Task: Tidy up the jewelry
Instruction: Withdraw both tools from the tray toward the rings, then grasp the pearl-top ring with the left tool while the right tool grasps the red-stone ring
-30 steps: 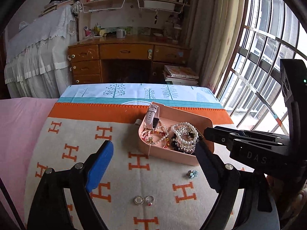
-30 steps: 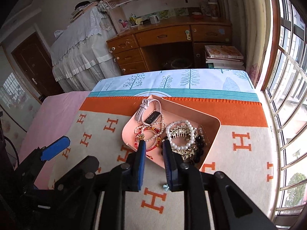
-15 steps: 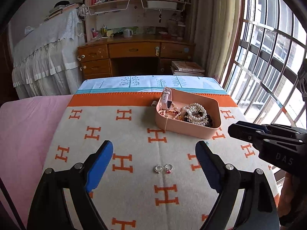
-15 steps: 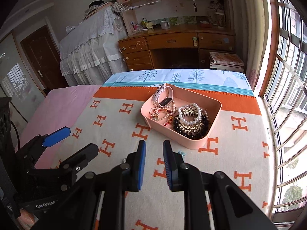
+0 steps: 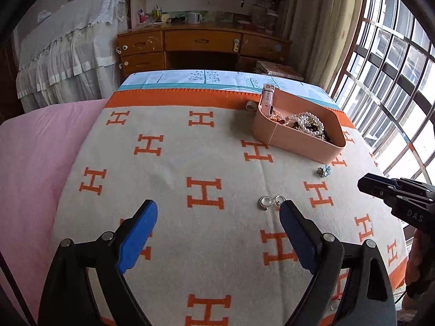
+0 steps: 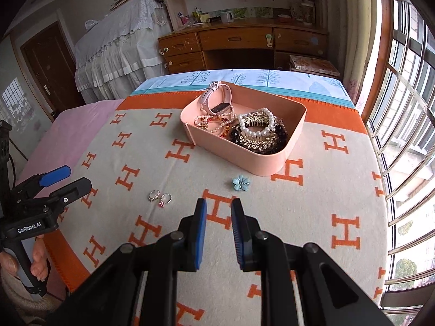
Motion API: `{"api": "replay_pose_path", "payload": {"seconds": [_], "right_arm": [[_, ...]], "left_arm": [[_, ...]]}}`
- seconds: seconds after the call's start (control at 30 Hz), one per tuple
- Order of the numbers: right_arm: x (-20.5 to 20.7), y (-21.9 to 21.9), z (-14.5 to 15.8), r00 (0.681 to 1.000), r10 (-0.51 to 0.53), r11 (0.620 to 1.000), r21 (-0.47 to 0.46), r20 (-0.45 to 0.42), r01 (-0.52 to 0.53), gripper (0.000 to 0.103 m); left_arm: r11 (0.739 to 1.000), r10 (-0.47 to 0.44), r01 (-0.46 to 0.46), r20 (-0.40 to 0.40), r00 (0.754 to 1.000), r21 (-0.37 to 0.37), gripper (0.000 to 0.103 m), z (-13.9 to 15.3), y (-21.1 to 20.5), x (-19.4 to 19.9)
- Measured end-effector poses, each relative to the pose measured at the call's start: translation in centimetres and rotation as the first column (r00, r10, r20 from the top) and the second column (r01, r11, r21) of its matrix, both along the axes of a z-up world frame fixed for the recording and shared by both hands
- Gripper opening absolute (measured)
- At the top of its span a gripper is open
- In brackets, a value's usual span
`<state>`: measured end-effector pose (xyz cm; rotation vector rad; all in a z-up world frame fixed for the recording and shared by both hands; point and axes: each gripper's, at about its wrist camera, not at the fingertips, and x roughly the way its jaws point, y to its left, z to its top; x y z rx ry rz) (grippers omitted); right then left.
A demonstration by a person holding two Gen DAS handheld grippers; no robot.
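Left claw is opening wide with nothing in it, and right claw is narrow and empty. Most jewelry sits in the pink box on the blanket. Outside it lie the blue flower and two rings, probably next.

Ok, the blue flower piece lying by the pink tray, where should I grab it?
Take the blue flower across its petal edges, from straight above: it lies flat on the blanket, apart from the pink tray. The right gripper, jaws narrowly apart, is nearest.
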<state>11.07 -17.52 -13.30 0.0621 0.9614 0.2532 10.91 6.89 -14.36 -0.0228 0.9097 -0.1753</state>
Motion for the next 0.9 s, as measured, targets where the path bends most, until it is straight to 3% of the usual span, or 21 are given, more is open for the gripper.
{"api": "replay_pose_path", "payload": {"seconds": [0.23, 0.4, 0.5, 0.6, 0.73, 0.9], "right_arm": [[0.1, 0.5, -3.1, 0.997, 0.048, 0.998, 0.031, -0.062, -0.046, 0.019], [-0.3, 2.1, -4.1, 0.991, 0.108, 0.994, 0.024, -0.074, -0.106, 0.019], [-0.6, 2.5, -4.5, 0.989, 0.129, 0.991, 0.034, -0.076, -0.127, 0.019], [-0.6, 2.5, -4.8, 0.987, 0.135, 0.990, 0.042, -0.083, -0.132, 0.019], [-0.4, 2.3, -5.2, 0.987, 0.131, 0.991, 0.053, -0.095, -0.126, 0.019], [-0.1, 1.7, -5.6, 0.987, 0.122, 0.990, 0.076, -0.102, -0.115, 0.019]], "left_arm": [[0.995, -0.078, 0.081, -0.051, 0.996, 0.057, 0.090, -3.8, -2.7, 1.2], [0.989, -0.131, 0.134, -0.051, 0.990, 0.068, 0.086, -4.7, -4.3, 2.2], [0.986, -0.147, 0.152, -0.068, 0.987, 0.068, 0.073, -5.3, -4.9, 3.0], [0.987, -0.143, 0.150, -0.113, 0.983, 0.052, 0.049, -6.2, -5.2, 3.7], [0.987, -0.147, 0.153, -0.121, 0.982, 0.041, 0.036, -6.1, -5.6, 3.7], [0.984, -0.174, 0.179, -0.141, 0.975, 0.023, 0.035, -6.1, -6.5, 3.6]]}}
